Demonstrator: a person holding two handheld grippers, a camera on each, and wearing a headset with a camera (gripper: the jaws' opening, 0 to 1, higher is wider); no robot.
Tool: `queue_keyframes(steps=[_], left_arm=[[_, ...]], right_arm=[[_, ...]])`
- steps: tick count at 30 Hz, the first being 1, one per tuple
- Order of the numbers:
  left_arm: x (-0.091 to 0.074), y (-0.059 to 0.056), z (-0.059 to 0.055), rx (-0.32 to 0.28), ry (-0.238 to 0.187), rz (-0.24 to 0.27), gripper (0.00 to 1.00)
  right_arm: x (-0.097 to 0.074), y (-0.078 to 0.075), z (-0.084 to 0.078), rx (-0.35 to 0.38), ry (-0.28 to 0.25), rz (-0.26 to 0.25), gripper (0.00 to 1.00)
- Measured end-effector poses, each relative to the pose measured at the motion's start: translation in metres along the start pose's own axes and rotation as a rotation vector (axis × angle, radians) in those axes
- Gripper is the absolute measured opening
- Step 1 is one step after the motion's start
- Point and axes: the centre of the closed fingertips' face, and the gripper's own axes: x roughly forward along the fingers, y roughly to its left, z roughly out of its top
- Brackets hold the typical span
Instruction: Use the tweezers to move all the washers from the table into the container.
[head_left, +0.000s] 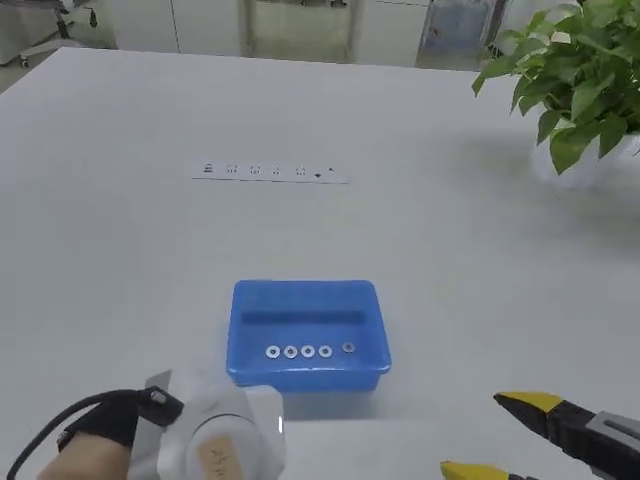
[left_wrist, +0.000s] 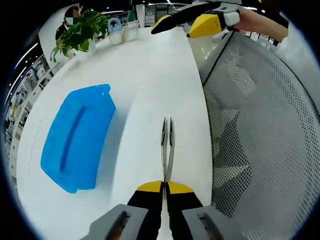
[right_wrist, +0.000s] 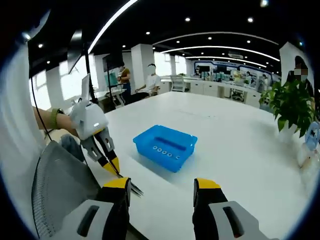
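The left claw (left_wrist: 163, 189), at 7 o'clock of the container (head_left: 305, 376) in the head view, is clamped on the rear end of the tweezers (left_wrist: 167, 147). With so short a hold they could swivel or slip out, and they hang near the surface's edge, so a drop might take them off it. The tan label on this claw's body is too blurred to read. The five washers (head_left: 307, 351) lie in a row inside the blue container, and I see none loose on the surface, so the job looks done. A careless sweep of the tweezers could nudge the light container and spill them. At 12 o'clock of it, the markings on the socket strip (head_left: 270, 172) are too small to read. At 4 o'clock the right claw (right_wrist: 162, 184) stands apart, holding nothing. A plant (head_left: 575, 70) sits at 2 o'clock, well clear.
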Motion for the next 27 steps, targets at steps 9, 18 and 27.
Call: queue_keyframes(steps=[9, 18, 27], left_arm=[[-0.003, 0.008, -0.009, -0.051, 0.060, 0.078, 0.05], [-0.052, 0.014, 0.020, -0.508, -0.369, 0.202, 0.43], [-0.153, 0.035, 0.008, -0.692, -0.707, 0.591, 0.75]], right_arm=[[-0.011, -0.010, 0.004, -0.038, -0.036, -0.057, 0.54], [-0.016, -0.012, 0.013, -0.020, -0.095, -0.040, 0.62], [-0.011, -0.002, 0.018, 0.011, -0.138, 0.000, 0.68]])
